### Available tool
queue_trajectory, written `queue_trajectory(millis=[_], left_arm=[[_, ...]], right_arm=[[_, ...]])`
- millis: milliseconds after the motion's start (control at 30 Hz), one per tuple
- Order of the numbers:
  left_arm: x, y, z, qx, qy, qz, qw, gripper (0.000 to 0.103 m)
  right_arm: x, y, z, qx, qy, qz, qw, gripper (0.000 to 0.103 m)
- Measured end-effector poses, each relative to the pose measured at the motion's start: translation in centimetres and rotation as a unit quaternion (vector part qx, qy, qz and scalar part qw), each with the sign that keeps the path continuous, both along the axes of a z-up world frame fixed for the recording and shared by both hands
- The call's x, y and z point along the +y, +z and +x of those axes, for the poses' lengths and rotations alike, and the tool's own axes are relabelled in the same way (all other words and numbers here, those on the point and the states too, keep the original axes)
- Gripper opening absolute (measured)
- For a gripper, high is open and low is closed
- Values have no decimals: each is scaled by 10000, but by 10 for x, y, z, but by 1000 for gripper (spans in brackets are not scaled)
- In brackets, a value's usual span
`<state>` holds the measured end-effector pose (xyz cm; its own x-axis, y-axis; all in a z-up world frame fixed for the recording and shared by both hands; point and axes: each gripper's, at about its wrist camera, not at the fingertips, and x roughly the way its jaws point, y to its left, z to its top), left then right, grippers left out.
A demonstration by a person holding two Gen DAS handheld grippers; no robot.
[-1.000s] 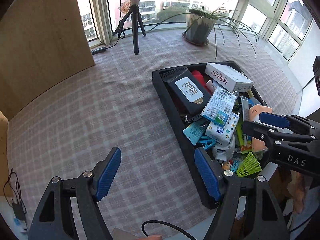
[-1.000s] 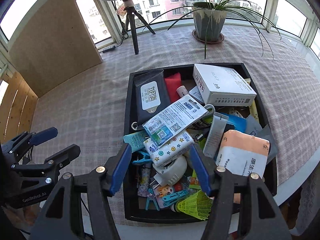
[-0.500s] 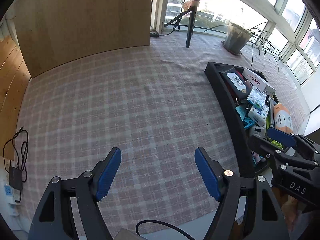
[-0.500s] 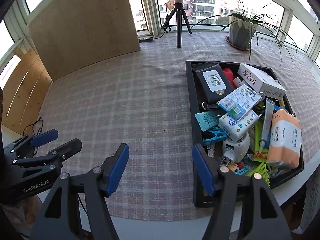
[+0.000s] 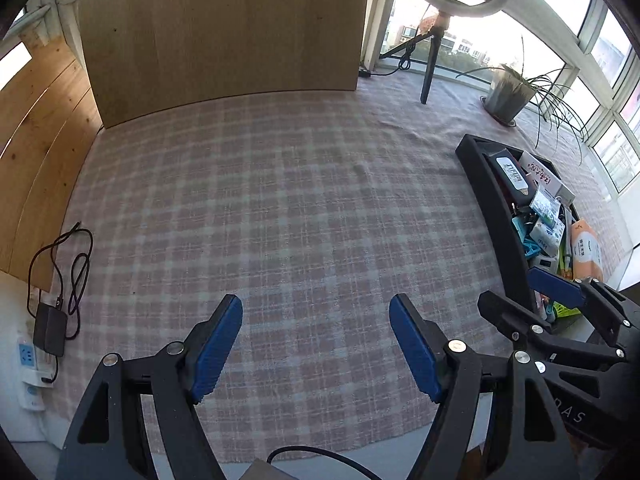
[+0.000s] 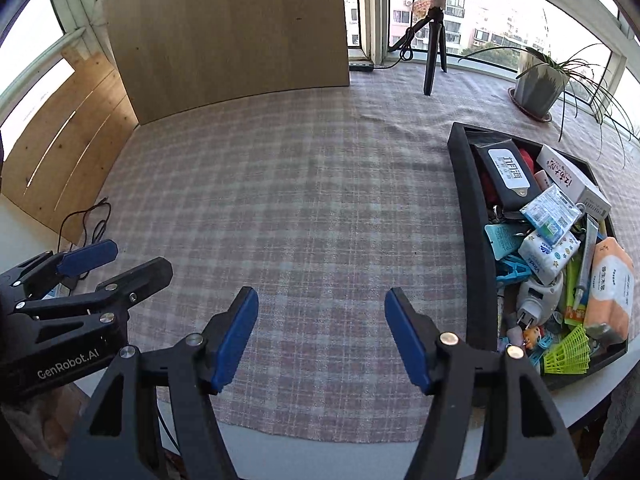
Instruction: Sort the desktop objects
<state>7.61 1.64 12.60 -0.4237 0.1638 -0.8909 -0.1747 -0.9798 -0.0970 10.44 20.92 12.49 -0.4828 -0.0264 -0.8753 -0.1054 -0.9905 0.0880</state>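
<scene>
A black tray (image 6: 468, 216) sits at the right of the checked tablecloth, heaped with small items: a black wipes pack (image 6: 508, 174), a white box (image 6: 572, 180), a tissue pack (image 6: 610, 284), a white plug (image 6: 538, 296) and a green shuttlecock (image 6: 568, 350). The tray also shows in the left wrist view (image 5: 500, 216). My left gripper (image 5: 316, 344) is open and empty above bare cloth near the front edge. My right gripper (image 6: 320, 336) is open and empty, left of the tray, beside the left one.
A wooden board (image 6: 232, 32) stands at the back. A ring light tripod (image 6: 434, 60) and a potted plant (image 6: 540, 84) stand at the far right. A cable and charger (image 5: 52, 320) lie off the cloth's left edge. The table's front edge is close below both grippers.
Both grippers have swung left and pulled back from over the tray. The tray has shifted to the right of both views. Both stay open and empty.
</scene>
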Motion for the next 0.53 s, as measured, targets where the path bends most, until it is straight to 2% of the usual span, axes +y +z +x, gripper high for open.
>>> queue_trajectory(millis=[300, 533], left_arm=[[0, -4, 6, 159, 45, -131, 9998, 75], [-8, -12, 1, 63, 192, -115, 9997, 75]], right_arm=[[-3, -8, -4, -117, 51, 8, 9999, 65], [-5, -22, -8, -250, 92, -20, 9996, 65]])
